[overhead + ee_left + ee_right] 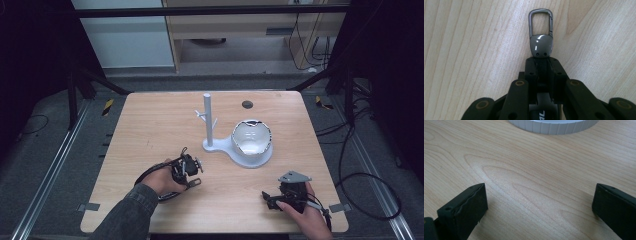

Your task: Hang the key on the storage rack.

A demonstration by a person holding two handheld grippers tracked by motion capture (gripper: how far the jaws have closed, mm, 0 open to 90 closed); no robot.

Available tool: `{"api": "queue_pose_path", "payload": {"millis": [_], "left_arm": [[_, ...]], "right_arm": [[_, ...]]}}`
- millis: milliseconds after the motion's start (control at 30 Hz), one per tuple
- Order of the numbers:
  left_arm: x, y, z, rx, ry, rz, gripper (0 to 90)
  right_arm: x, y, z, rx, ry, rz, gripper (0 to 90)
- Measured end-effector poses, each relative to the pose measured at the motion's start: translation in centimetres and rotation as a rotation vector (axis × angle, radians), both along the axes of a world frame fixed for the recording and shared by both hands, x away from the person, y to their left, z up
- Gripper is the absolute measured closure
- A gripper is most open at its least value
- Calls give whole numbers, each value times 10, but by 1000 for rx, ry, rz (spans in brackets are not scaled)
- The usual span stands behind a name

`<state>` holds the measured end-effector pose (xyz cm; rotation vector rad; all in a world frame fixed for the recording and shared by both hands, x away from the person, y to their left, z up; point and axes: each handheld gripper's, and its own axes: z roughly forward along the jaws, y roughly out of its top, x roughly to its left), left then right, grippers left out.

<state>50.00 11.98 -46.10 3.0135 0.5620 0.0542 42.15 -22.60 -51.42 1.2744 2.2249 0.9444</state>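
wooden table point(150, 130), black frame point(210, 10) — cables point(350, 165)

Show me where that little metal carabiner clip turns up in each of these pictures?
High view: the carabiner clip sits left of centre near the bottom, at the tip of the left gripper.
Left gripper view: upper middle, its base pinched between the black jaws.
Right gripper view: not in it.
Shared landmark: the wooden table, whose grain lies under everything.
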Motion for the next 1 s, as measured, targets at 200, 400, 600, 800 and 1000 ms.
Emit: {"api": "queue_pose_path", "payload": {"millis": [200, 400, 600, 800, 1000], "left_arm": [[0, 1, 0, -6, -9, 5, 795], [-2, 11, 3, -73, -28, 46, 799], [-5, 25, 4, -147, -57, 88, 800], [-8, 38, 8, -194, -88, 126, 800], [-10, 45, 14, -239, -121, 144, 800]], "right_arm": [[0, 0, 0, 0, 0, 0, 4], [0, 0, 0, 0, 0, 0, 4], [0, 0, 0, 4, 5, -3, 4], [0, 0, 0, 0, 0, 1, 4], [0, 0, 0, 6, 7, -4, 4]]}}
